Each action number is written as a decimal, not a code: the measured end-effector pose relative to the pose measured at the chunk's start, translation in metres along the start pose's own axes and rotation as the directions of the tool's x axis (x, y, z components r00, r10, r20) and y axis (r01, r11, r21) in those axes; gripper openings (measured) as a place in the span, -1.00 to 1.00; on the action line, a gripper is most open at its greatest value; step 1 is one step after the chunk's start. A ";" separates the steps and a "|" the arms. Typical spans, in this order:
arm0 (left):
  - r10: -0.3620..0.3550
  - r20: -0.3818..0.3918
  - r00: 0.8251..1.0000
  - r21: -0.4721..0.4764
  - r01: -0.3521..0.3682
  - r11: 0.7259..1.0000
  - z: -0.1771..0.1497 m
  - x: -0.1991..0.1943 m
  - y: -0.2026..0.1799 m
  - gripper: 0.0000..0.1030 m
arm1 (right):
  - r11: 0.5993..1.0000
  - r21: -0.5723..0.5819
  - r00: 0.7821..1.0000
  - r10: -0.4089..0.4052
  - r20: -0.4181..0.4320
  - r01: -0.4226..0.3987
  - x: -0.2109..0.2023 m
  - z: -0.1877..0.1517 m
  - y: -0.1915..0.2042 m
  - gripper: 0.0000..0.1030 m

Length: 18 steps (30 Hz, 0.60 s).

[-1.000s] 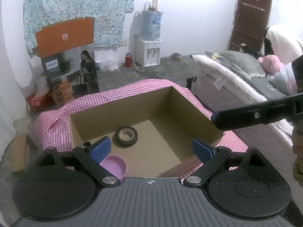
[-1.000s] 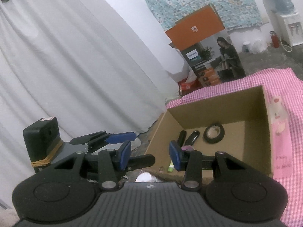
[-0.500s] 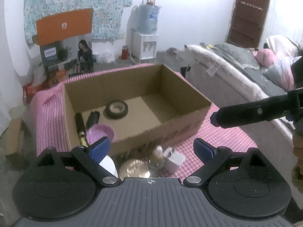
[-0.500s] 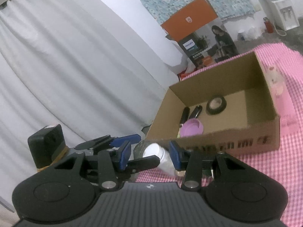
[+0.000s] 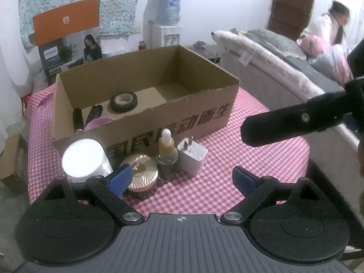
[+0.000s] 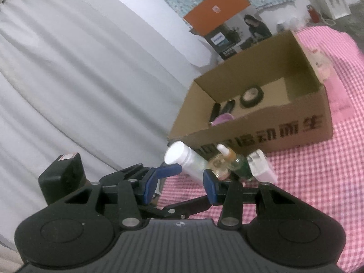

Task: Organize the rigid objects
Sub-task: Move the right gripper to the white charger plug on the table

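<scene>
Left wrist: box [image 5: 204, 116] (tape [image 5: 124, 100] inside).

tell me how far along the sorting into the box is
Done: the tape roll, two dark tubes and a pink lid lie in the cardboard box. In hand: nothing; the left hand-held gripper and right hand-held gripper are open. Left: white bottle, gold jar, dropper bottle and charger stand on the checked cloth.

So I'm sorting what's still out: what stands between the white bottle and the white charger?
In the left wrist view, a gold-lidded jar and a dropper bottle stand between the white bottle and charger.
</scene>
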<state>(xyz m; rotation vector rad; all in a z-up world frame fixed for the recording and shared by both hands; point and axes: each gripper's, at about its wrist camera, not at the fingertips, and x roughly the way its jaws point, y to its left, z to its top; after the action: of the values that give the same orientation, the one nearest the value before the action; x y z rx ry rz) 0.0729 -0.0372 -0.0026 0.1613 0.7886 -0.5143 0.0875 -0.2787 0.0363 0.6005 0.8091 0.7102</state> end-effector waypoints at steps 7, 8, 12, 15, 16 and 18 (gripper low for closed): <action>-0.004 -0.045 0.999 0.012 0.005 1.000 -0.011 0.017 -0.006 0.85 | 0.995 0.001 0.995 -0.099 -0.015 0.099 0.008 -0.011 -0.017 -0.09; -0.002 -0.052 0.999 0.016 0.002 1.000 -0.012 0.020 -0.006 0.84 | 0.994 0.002 0.994 -0.110 -0.019 0.110 0.010 -0.013 -0.020 -0.09; 0.002 -0.070 0.998 0.029 0.000 1.000 -0.014 0.029 -0.008 0.85 | 0.989 0.008 0.989 -0.147 -0.035 0.147 0.016 -0.016 -0.032 -0.09; -0.002 -0.079 0.997 0.032 0.005 0.999 -0.015 0.035 -0.009 0.85 | 0.986 0.013 0.985 -0.166 -0.044 0.166 0.021 -0.016 -0.040 -0.09; -0.001 -0.080 0.997 0.034 0.004 0.999 -0.014 0.038 -0.011 0.85 | 0.985 0.016 0.984 -0.170 -0.047 0.171 0.023 -0.015 -0.043 -0.09; 0.000 -0.083 0.997 0.040 0.004 0.999 -0.014 0.042 -0.013 0.84 | 0.984 0.023 0.983 -0.175 -0.050 0.176 0.026 -0.015 -0.049 -0.09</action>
<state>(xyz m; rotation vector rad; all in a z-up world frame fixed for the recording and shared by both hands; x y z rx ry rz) 0.0825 -0.0595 -0.0417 0.2205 0.8599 -0.5283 0.1045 -0.2868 -0.0177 0.5307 0.9058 0.5547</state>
